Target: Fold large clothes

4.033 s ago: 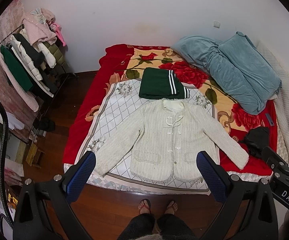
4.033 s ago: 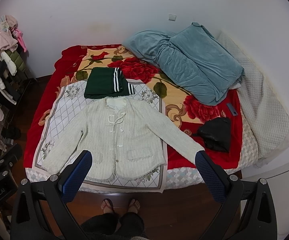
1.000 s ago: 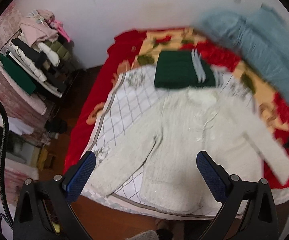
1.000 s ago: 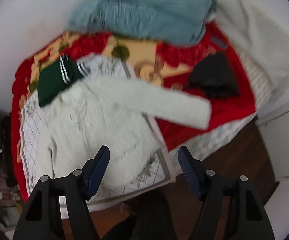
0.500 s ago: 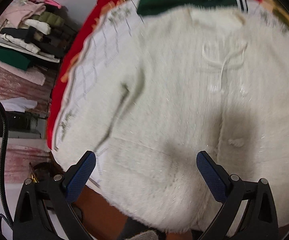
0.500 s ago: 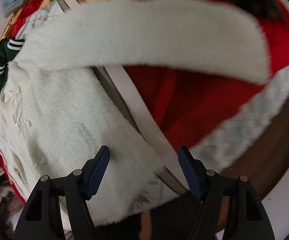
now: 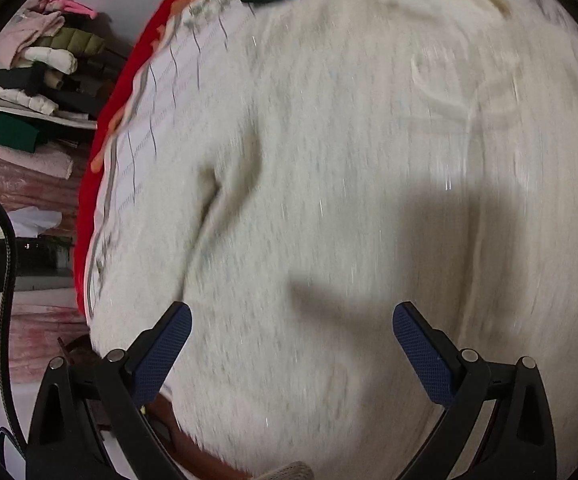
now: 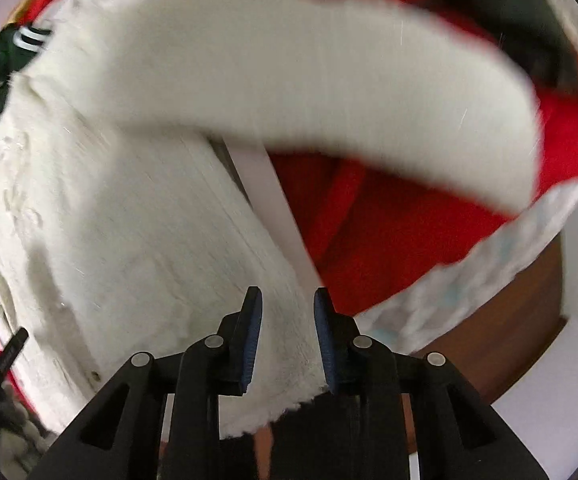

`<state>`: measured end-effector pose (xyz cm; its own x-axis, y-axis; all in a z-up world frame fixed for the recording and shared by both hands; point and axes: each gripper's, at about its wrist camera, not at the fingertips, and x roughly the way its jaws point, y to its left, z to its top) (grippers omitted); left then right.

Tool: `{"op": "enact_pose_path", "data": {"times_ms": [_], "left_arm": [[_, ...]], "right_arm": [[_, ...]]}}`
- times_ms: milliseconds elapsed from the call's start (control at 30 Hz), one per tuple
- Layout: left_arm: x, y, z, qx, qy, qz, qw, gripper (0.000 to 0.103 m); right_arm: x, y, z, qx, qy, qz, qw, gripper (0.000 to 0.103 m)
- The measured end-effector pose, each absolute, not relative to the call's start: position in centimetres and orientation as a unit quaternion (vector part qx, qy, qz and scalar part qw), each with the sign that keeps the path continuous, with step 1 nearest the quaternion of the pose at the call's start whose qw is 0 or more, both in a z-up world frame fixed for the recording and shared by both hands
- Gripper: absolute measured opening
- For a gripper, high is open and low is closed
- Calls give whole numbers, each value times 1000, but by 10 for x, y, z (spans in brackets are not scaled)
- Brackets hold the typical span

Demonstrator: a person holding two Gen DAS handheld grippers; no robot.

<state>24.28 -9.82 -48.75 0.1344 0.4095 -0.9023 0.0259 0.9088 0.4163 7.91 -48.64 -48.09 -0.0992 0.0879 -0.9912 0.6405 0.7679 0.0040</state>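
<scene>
Right gripper [image 8: 287, 336] narrowed | astride cardigan [image 8: 137, 240] hem corner | left gripper [image 7: 291, 356] wide above

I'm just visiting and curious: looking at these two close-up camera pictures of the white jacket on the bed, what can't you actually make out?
- Left wrist view: the white jacket fills the frame and is motion-blurred, so its buttons and pockets are unclear; its right side runs off the edge.
- Right wrist view: whether the right gripper already pinches the hem; its fingers straddle the corner, contact unclear.
- Right wrist view: the dark item beyond the sleeve is blurred and cut off.
</scene>
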Motion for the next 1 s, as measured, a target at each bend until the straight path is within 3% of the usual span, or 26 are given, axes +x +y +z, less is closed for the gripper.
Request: {"op": "enact_pose_path", "data": {"times_ms": [100, 167, 433, 467, 500, 533, 600, 700, 900, 967, 1000], "left_arm": [[281, -100, -480, 164, 620, 135, 755, 103], [312, -100, -480, 160, 610, 144, 762, 103], [440, -85, -531, 185, 576, 185, 774, 103], [447, -85, -539, 188, 579, 185, 771, 103], [455, -80, -548, 193, 586, 185, 765, 103], [463, -77, -557, 193, 594, 182, 759, 103], [470, -74, -565, 185, 599, 178, 759, 103], [473, -74, -565, 185, 589, 173, 767, 103], [468, -74, -548, 167, 590, 171, 771, 103], [455, -78, -532, 152, 584, 163, 781, 103], [447, -82, -523, 147, 582, 155, 784, 103]], "right_arm": [[128, -472, -442, 251, 672, -206, 665, 47], [167, -458, -436, 261, 661, -170, 683, 47], [371, -371, -507, 257, 653, -79, 708, 47], [396, -359, -527, 235, 672, -75, 698, 44], [415, -350, -547, 213, 691, -79, 686, 26], [416, -342, -552, 204, 699, -83, 681, 18], [430, -331, -567, 182, 704, -102, 679, 10], [439, -323, -565, 173, 678, -121, 704, 8], [433, -326, -561, 201, 665, -104, 711, 14], [412, -342, -543, 251, 645, -77, 718, 22], [403, -348, -536, 265, 636, -72, 721, 35]]}}
